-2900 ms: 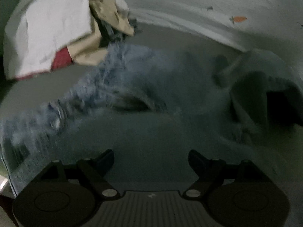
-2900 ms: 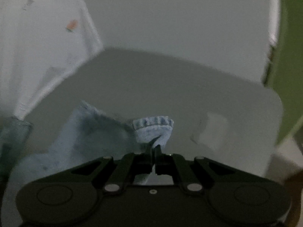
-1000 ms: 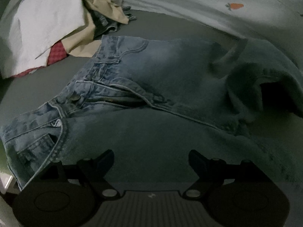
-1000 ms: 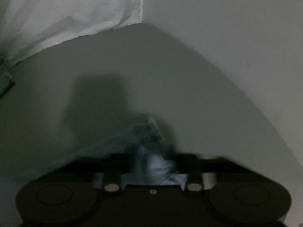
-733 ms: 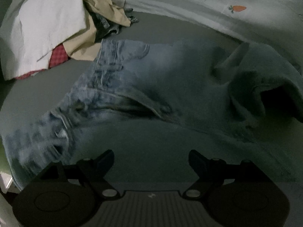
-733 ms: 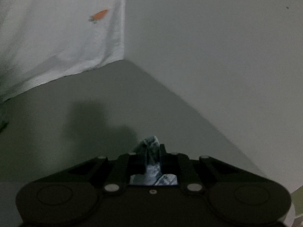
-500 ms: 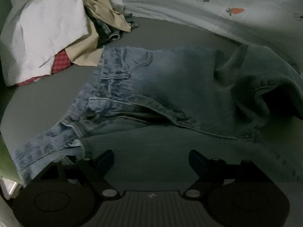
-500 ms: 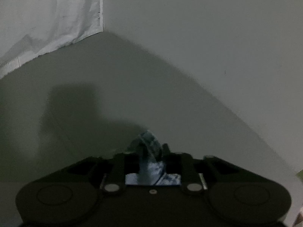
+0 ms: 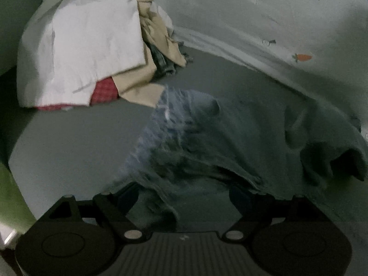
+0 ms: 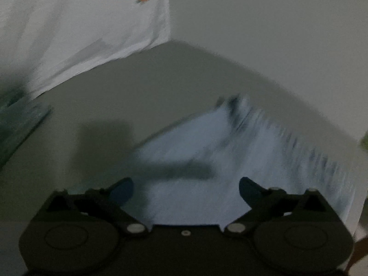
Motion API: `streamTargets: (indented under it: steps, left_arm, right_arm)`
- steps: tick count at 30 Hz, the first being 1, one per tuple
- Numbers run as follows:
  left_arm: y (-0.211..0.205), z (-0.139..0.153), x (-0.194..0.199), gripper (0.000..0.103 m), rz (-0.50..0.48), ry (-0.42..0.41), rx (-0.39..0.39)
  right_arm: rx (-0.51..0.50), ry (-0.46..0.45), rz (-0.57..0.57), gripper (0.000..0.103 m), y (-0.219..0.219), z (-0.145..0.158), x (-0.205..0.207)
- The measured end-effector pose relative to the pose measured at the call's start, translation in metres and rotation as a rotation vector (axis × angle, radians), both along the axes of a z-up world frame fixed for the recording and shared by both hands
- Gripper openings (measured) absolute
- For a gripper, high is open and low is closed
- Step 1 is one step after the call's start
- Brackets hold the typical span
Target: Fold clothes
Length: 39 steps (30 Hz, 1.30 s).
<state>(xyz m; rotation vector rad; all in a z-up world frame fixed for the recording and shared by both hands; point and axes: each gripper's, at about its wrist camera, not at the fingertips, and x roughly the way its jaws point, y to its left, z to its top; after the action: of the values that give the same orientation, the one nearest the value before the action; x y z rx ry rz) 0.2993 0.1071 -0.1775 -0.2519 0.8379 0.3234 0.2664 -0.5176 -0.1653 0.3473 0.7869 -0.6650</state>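
A pair of blue jeans (image 9: 207, 142) lies rumpled across the grey table (image 9: 76, 133), blurred by motion in the left wrist view. My left gripper (image 9: 184, 195) hovers over its near part, open, with denim below the fingers but none pinched. In the right wrist view a pale blue leg end of the jeans (image 10: 241, 151) lies flat on the table (image 10: 161, 80), also blurred. My right gripper (image 10: 186, 189) is just behind it with its jaws opening wide, and the cloth lies free beneath them.
A pile of clothes (image 9: 92, 53), white, beige and red-checked, sits at the table's far left. A white sheet with carrot prints (image 9: 287, 34) hangs behind the table. A plain wall (image 10: 276, 34) closes the right side. A green surface (image 9: 11, 195) shows past the left edge.
My right gripper was shut on the jeans' leg end; now its jaws stand apart and the cloth lies on the table. The left view has shifted so the jeans sit further right.
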Motion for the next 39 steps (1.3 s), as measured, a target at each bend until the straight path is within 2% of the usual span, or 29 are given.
streamTargets:
  steps: [2,6,11,15,18,21,26,28,31,34,39]
  left_arm:
    - [0.016,-0.002,0.008,0.086,-0.007,0.003,0.001]
    - [0.045,-0.009,0.032,0.086,0.008,0.005,-0.114]
    - [0.057,-0.021,0.065,0.086,-0.031,-0.02,-0.135]
    - [0.065,-0.032,0.091,0.086,-0.026,-0.002,-0.166]
    - [0.072,-0.038,0.111,0.086,-0.003,-0.003,-0.182]
    - [0.075,-0.047,0.132,0.086,0.024,0.022,-0.181]
    - [0.078,-0.06,0.164,0.086,0.098,0.006,-0.211]
    - [0.077,-0.066,0.176,0.086,0.124,0.017,-0.204]
    - [0.071,-0.073,0.193,0.089,0.138,0.027,-0.154]
    - [0.062,-0.075,0.209,0.093,0.155,0.031,-0.099]
    - [0.054,-0.075,0.227,0.095,0.207,0.079,-0.063]
  right_arm:
    - [0.075,-0.009,0.036,0.102,0.03,-0.007,-0.012]
    - [0.292,-0.032,0.062,0.103,0.075,-0.022,-0.014]
    - [0.36,-0.064,0.102,0.103,0.109,-0.02,0.003]
    - [0.477,-0.154,0.093,0.103,0.106,-0.007,0.025]
    - [0.493,-0.184,0.135,0.103,0.105,0.003,0.049]
    - [0.491,-0.17,0.162,0.102,0.104,0.005,0.089]
    - [0.463,-0.154,0.13,0.088,0.092,0.007,0.15]
    - [0.438,-0.128,0.141,0.078,0.086,0.007,0.18]
    - [0.402,-0.08,0.179,0.064,0.074,0.006,0.218]
    - [0.41,-0.084,0.223,0.047,0.052,0.004,0.256]
    - [0.375,-0.097,0.201,0.046,0.022,-0.011,0.306]
